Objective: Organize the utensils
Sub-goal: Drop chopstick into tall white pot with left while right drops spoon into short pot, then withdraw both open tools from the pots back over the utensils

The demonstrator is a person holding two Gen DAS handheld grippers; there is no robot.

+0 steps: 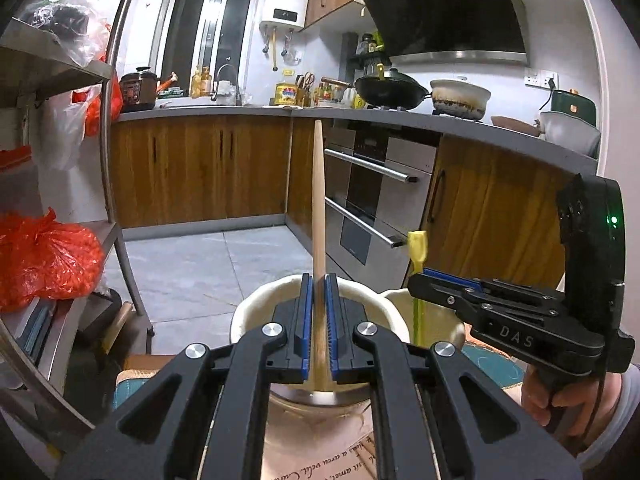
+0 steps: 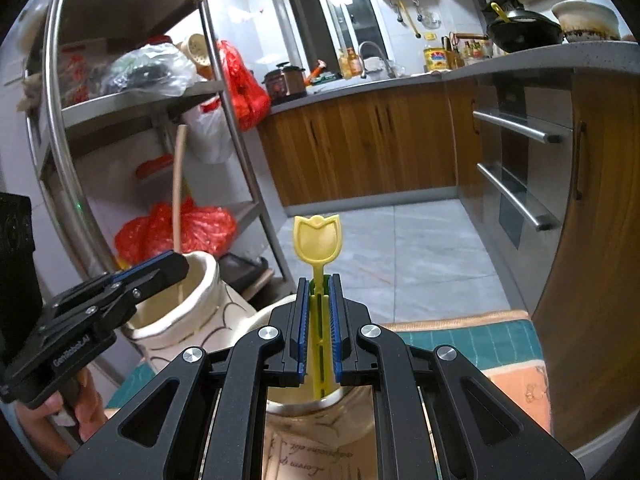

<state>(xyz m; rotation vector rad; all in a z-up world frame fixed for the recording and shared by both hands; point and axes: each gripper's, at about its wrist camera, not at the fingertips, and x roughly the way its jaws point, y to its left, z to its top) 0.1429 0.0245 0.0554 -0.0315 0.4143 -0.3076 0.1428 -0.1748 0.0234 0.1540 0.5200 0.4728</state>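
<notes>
My left gripper point(image 1: 319, 320) is shut on a long wooden stick point(image 1: 319, 208) that stands upright with its lower end inside a cream ceramic jar point(image 1: 256, 312). The stick point(image 2: 178, 184) and that jar point(image 2: 200, 300) also show in the right wrist view, with the left gripper point(image 2: 160, 270) over the jar's mouth. My right gripper point(image 2: 320, 320) is shut on a yellow-green plastic utensil with a tulip-shaped end point(image 2: 317, 240), held upright over a second cream jar point(image 2: 304, 408). That utensil point(image 1: 417, 248), the second jar point(image 1: 444, 320) and the right gripper point(image 1: 436, 284) show at right in the left wrist view.
The jars stand on a teal and orange cloth point(image 2: 472, 340). A metal shelf rack point(image 2: 224, 120) with red bags point(image 1: 44, 256) stands at left. Wooden cabinets point(image 1: 200, 168), an oven point(image 1: 372, 196) and a crowded counter point(image 1: 440, 120) lie beyond a tiled floor point(image 1: 208, 268).
</notes>
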